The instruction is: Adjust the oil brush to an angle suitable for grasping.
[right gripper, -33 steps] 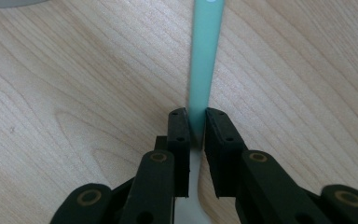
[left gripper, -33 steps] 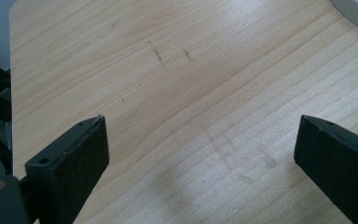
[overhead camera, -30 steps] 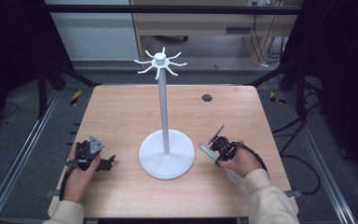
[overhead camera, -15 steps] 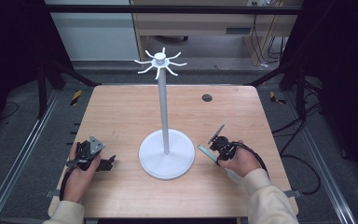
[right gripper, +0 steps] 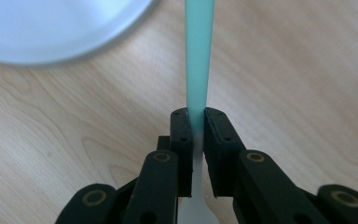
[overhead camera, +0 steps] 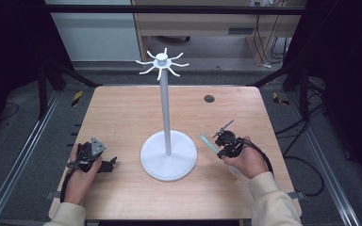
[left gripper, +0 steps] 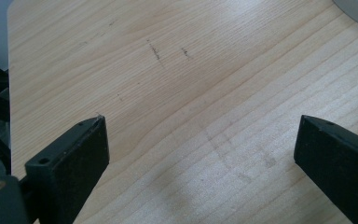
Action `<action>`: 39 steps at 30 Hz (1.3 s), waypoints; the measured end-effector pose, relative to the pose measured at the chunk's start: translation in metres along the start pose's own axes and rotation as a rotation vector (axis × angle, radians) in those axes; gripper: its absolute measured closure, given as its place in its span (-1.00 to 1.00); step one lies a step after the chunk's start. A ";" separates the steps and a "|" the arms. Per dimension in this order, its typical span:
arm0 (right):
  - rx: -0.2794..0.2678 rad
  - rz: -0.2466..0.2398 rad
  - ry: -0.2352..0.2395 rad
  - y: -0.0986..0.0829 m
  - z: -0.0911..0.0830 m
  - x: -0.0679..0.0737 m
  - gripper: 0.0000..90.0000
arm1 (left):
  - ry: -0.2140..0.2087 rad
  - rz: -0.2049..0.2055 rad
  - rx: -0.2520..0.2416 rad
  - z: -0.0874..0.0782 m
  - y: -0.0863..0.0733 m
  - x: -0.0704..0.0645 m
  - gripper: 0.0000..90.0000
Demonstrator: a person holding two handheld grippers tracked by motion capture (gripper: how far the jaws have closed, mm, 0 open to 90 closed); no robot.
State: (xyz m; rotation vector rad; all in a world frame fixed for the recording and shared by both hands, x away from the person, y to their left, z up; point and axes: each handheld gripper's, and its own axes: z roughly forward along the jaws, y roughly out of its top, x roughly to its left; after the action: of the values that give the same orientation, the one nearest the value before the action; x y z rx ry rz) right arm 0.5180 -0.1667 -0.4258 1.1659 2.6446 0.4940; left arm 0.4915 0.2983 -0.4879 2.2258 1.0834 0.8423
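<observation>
Right gripper (right gripper: 196, 122) is clamped on a slim teal strip (right gripper: 198, 56) (whitish at its held end), right of the white stand's base (overhead camera: 168, 154); left gripper (left gripper: 200, 154) gapes, empty, over the table (overhead camera: 122, 113).

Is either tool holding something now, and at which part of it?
The right tool is shut on a thin utensil, where its green handle turns white. The left tool is open and holds nothing.
</observation>
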 end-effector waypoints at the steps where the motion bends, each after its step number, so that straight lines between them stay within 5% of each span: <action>1: 0.000 0.000 0.000 0.000 0.000 0.000 0.83 | 0.000 0.000 0.000 0.000 0.000 0.000 -0.94; 8: -0.194 0.056 -0.042 0.010 -0.036 -0.012 0.83 | 0.002 0.001 0.001 0.000 -0.001 0.000 -0.94; 20: -0.427 0.141 -0.015 0.024 -0.068 -0.029 0.83 | 0.008 -0.001 0.005 0.000 -0.001 -0.001 -0.94; 29: -0.495 0.155 -0.062 0.022 -0.072 -0.019 0.83 | 0.002 -0.002 -0.008 -0.001 0.001 -0.001 -0.94; 39: -0.606 0.157 -0.057 0.021 -0.081 -0.004 0.83 | -0.002 0.003 -0.012 -0.002 0.002 -0.001 -0.94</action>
State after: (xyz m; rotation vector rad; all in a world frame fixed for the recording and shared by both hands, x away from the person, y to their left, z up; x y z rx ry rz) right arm 0.5095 -0.1741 -0.3430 1.1520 2.1182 1.1665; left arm 0.4908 0.2970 -0.4859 2.2186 1.0718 0.8459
